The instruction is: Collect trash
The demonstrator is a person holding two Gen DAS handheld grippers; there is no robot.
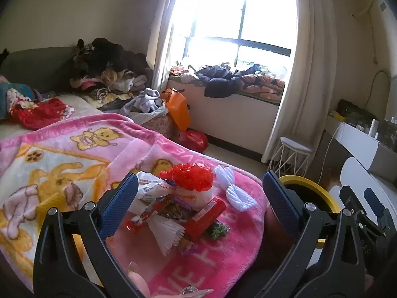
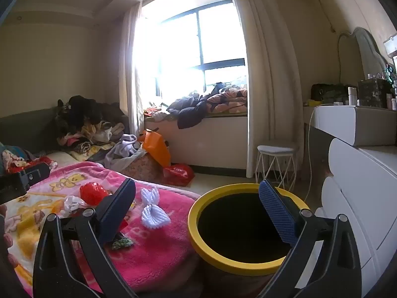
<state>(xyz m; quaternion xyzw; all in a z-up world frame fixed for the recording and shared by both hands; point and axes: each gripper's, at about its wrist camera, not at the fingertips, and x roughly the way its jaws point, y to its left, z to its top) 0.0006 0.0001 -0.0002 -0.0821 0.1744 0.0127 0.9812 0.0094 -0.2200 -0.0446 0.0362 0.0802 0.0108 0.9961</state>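
A heap of wrappers (image 1: pixel 178 211) lies at the bed's (image 1: pixel 74 154) near corner, directly ahead of the left gripper (image 1: pixel 201 206), its jaws wide open and empty. The right gripper (image 2: pixel 201 213), also open and empty, hangs over the yellow-rimmed bin (image 2: pixel 198 243) beside that corner.

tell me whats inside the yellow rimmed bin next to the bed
The yellow-rimmed bin looks dark inside in the right wrist view; no trash shows in the part visible. The open right gripper has one finger across the opening, hiding a part of it.
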